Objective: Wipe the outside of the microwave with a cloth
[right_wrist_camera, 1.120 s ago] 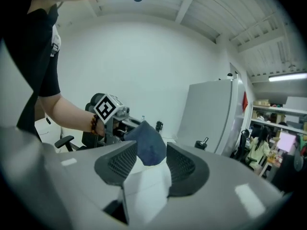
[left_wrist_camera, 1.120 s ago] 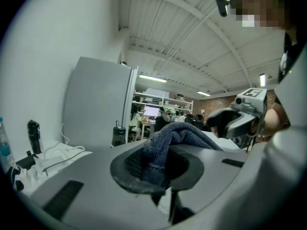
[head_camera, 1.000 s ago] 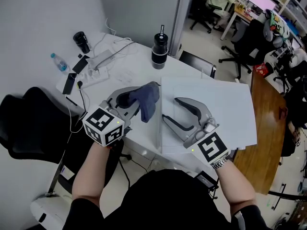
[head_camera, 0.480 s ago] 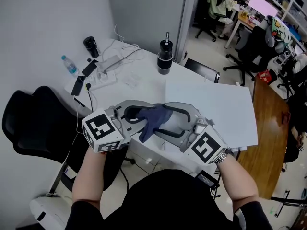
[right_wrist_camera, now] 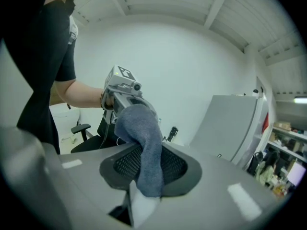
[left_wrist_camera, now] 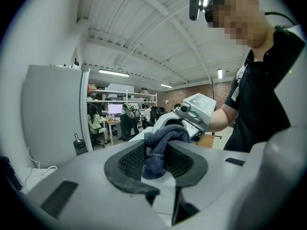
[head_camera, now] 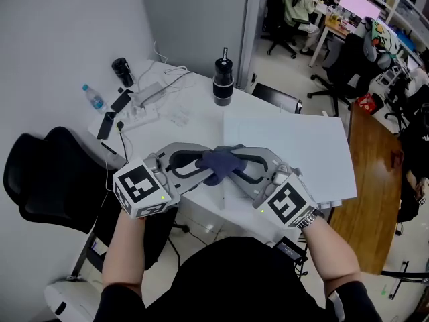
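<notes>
A dark blue-grey cloth is bunched up between my two grippers, which meet tip to tip over the front left corner of the white microwave. My left gripper is shut on one end of the cloth. The jaws of my right gripper have just been closing, and its pads now pinch the other end of the cloth. In each gripper view the cloth hangs between the ribbed black pads, with the other gripper behind it.
On the white table left of the microwave are a black tumbler, a water bottle, a power strip with cables and a black cup. A black chair stands at the left. Office desks and chairs fill the back right.
A second ago the cloth hung from the left gripper alone and the right gripper stood open over the microwave top. The two came together and the right jaws closed on the cloth.
</notes>
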A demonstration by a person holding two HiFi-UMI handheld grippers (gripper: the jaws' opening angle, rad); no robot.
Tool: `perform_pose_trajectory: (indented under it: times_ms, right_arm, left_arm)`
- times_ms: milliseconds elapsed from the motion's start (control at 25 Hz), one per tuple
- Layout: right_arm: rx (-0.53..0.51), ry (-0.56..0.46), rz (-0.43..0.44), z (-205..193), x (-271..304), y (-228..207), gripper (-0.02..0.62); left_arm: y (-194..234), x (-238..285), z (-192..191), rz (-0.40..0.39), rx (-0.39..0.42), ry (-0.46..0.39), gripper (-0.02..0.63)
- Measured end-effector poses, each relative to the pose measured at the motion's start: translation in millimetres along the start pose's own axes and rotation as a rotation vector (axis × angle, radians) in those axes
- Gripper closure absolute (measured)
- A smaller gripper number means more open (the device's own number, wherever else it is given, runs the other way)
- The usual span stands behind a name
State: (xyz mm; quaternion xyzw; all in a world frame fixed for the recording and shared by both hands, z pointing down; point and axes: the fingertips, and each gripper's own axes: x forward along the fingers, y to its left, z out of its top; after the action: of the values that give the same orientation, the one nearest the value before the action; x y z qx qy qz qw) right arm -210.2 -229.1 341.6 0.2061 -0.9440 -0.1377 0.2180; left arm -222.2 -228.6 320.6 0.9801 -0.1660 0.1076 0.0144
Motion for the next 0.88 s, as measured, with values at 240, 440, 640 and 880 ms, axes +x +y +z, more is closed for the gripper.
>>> perform_pose_trajectory:
  times_ms: [240, 440, 640, 880]
  right_arm:
    - [0.242, 0.04, -0.14, -30, -5, -40, 0.499]
    - [0.527, 0.011, -0.125, -31, 5, -50, 0.503]
    - [0.529, 0.162, -0.126, -56, 21, -45, 0.505]
    - [0.445, 0.343, -0.157, -88, 33, -44, 0.506]
  left_arm:
    - [25, -16, 1, 0.152, -0.055, -0.065, 0.497]
    - [39, -30, 5, 0.238, -0.104, -0.157, 0.545]
    - [39, -31, 10, 0.262, -0.111, -0.194, 0.568]
    - [34, -27, 16, 0.267, -0.099, -0.225, 0.583]
